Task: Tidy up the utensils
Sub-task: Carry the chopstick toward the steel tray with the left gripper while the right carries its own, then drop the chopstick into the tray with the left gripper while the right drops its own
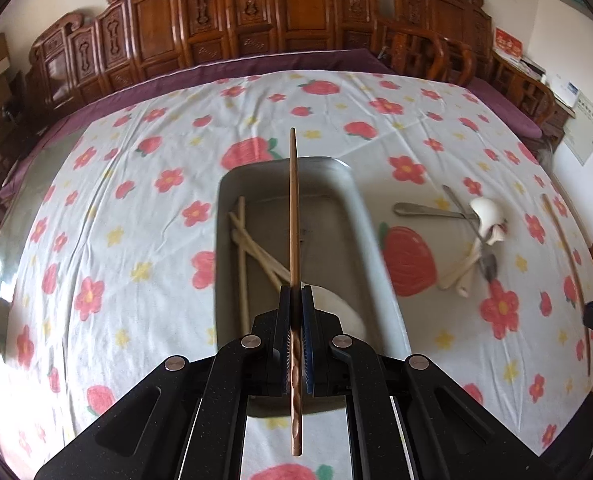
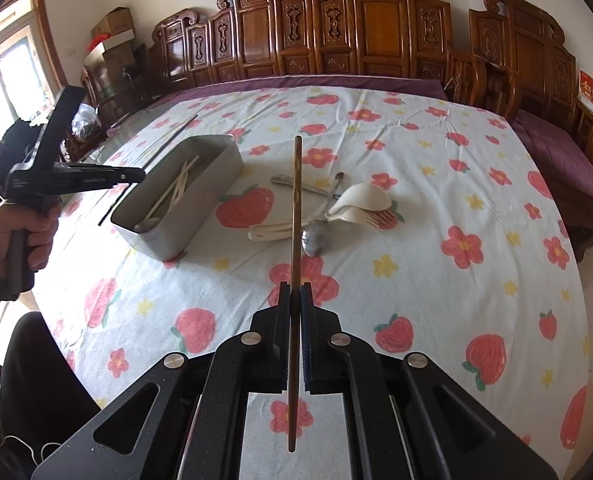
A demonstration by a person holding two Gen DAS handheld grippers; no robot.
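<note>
Brown wood runs between both pairs of jaws: the left gripper (image 1: 296, 292) is clamped on a dark chopstick (image 1: 294, 216) that points straight ahead, and the right gripper (image 2: 295, 290) is clamped on a second dark chopstick (image 2: 296, 208) in the same way. Below the left one sits the grey metal tray (image 1: 360, 216), on the flowered tablecloth (image 1: 108, 216); the stick hangs above its open top, roughly along its length, not yet let go. Inside the tray lie a few pale chopsticks (image 1: 242, 240) against the left wall and something white at the near end, half hidden by the gripper, so I cannot tell what it is. The right gripper is well apart from the tray, to its right, with its stick held above the loose pile still on the cloth: a steel spoon (image 2: 315, 242), a fork (image 2: 372, 216), a white soup spoon (image 2: 366, 196) and a pale-handled piece tangled beneath them. Beyond the table stands a row of carved wooden chairs (image 2: 372, 36). By my reading the sorting is partly done, and the step in hand is dropping the dark chopsticks into the tray. The left one needs lowering until it lies flat with the pale ones before the jaws part; the right one must first be carried across to the tray.
</note>
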